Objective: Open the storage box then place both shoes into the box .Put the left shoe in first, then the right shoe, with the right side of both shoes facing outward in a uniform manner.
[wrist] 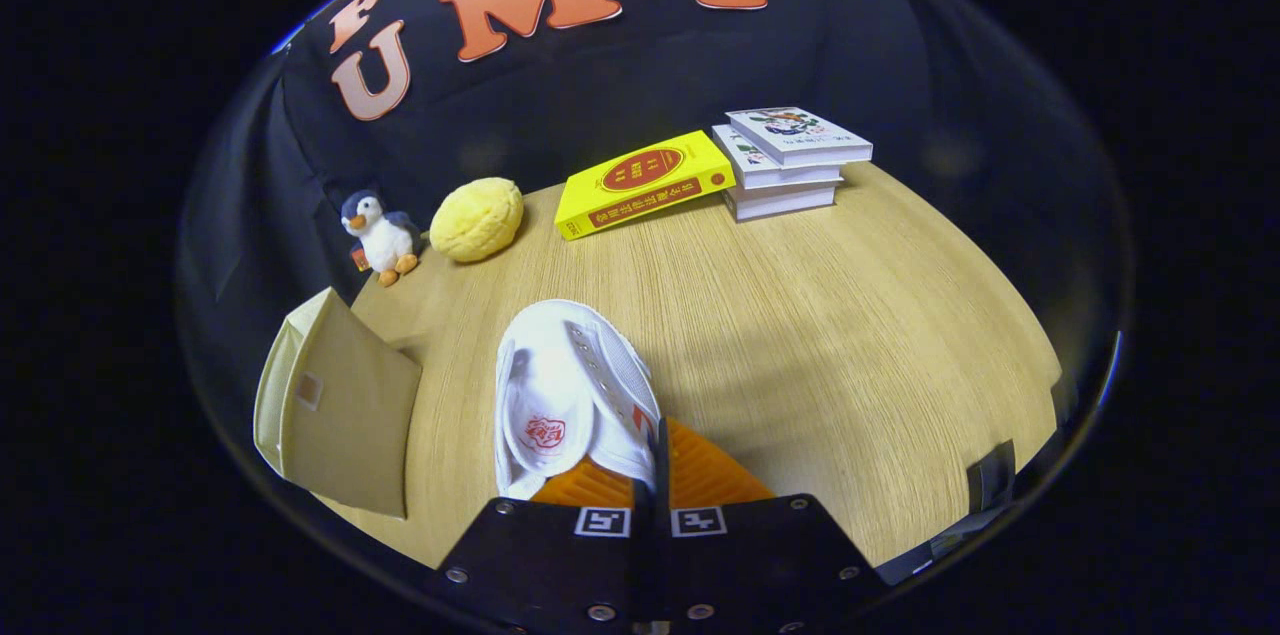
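**White shoe clamped in my tool, box waiting at lower left**

My tool (652,475) sits at the bottom centre of the frame, and its two fingers (700,475) are drawn close together, pinching the side wall of the white shoe (570,395) near the heel. One finger goes inside the shoe's opening, the other presses the outer side where a small red mark shows. The shoe points away from me, toe toward the middle of the frame, insole with a red stamp facing up. Whether its sole touches the counter (820,315) I cannot tell.

To the lower left, just beside the shoe, I see the beige storage box (335,405), a fabric panel with a small square patch facing me. I cannot make out whether it stands open.

Across the wooden counter, in the upper half: a small plush penguin (380,235) at upper left, a yellow round cushion-like thing (478,218) just beside it, a yellow book (645,183) lying flat at centre, and a stack of white books (790,160) touching its right end.
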Available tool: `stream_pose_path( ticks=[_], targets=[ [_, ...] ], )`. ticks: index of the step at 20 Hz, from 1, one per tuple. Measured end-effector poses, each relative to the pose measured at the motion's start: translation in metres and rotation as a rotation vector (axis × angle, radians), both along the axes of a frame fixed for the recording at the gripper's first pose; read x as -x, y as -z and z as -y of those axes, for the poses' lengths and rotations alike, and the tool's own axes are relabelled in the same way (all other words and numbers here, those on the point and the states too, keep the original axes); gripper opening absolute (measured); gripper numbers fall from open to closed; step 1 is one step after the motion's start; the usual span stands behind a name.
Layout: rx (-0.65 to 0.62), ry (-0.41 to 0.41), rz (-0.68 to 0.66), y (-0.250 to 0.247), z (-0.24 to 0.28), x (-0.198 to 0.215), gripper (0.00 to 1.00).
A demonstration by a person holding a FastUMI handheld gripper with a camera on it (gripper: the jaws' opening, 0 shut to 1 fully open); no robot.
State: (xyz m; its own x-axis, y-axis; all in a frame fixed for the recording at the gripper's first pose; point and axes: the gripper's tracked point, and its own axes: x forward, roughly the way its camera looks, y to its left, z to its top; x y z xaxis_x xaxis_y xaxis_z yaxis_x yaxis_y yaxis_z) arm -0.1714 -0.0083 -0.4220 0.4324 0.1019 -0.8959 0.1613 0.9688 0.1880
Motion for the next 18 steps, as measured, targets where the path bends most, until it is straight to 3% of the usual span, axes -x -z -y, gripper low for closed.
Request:
stream_pose_path(
  ticks=[7,18],
  targets=[
    [-0.003,-0.005,0.040,-0.060,-0.067,-0.032,0.01],
    [-0.092,-0.119,0.059,-0.109,-0.214,-0.060,0.01]
  ],
)
